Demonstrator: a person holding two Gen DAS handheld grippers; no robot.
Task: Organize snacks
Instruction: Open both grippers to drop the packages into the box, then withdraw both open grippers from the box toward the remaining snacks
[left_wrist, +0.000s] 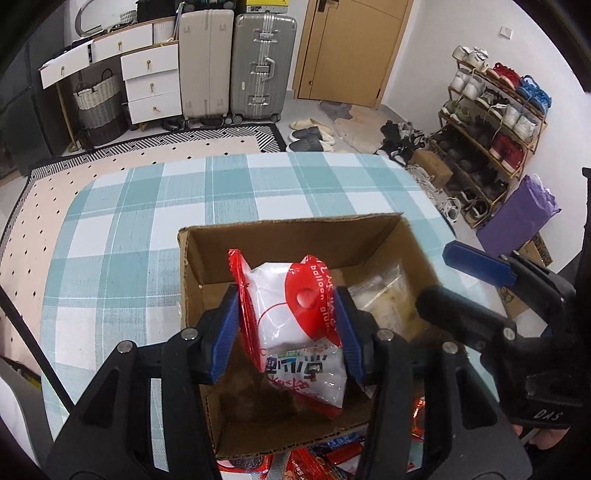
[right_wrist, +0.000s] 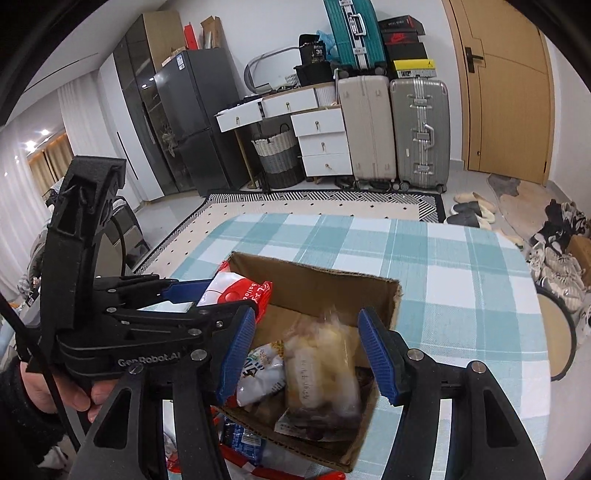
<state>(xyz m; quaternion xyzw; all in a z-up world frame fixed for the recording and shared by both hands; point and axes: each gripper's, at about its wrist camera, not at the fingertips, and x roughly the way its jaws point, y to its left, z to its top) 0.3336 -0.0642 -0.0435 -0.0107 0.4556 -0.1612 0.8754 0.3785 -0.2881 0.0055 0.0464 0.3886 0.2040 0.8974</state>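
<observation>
An open cardboard box (left_wrist: 288, 223) (right_wrist: 314, 269) stands on the teal checked tablecloth. My left gripper (left_wrist: 286, 295) (right_wrist: 207, 299) hangs over the box's left half, shut on a red and white snack bag (left_wrist: 291, 321) (right_wrist: 236, 293) that stands upright between the pads. My right gripper (right_wrist: 308, 317) (left_wrist: 434, 280) points into the right half. A clear bag of pale buns (right_wrist: 321, 369) (left_wrist: 384, 295), blurred, lies below and between its jaws. A gap shows beside the left pad. A white snack packet (right_wrist: 262, 373) lies in the box beside the buns.
Several loose red and blue snack packs (left_wrist: 332, 458) (right_wrist: 240, 443) lie at the table's near edge, in front of the box. The tablecloth (left_wrist: 147, 221) stretches left and behind the box. On the floor beyond stand suitcases (left_wrist: 236, 62), drawers and a shoe rack (left_wrist: 491, 122).
</observation>
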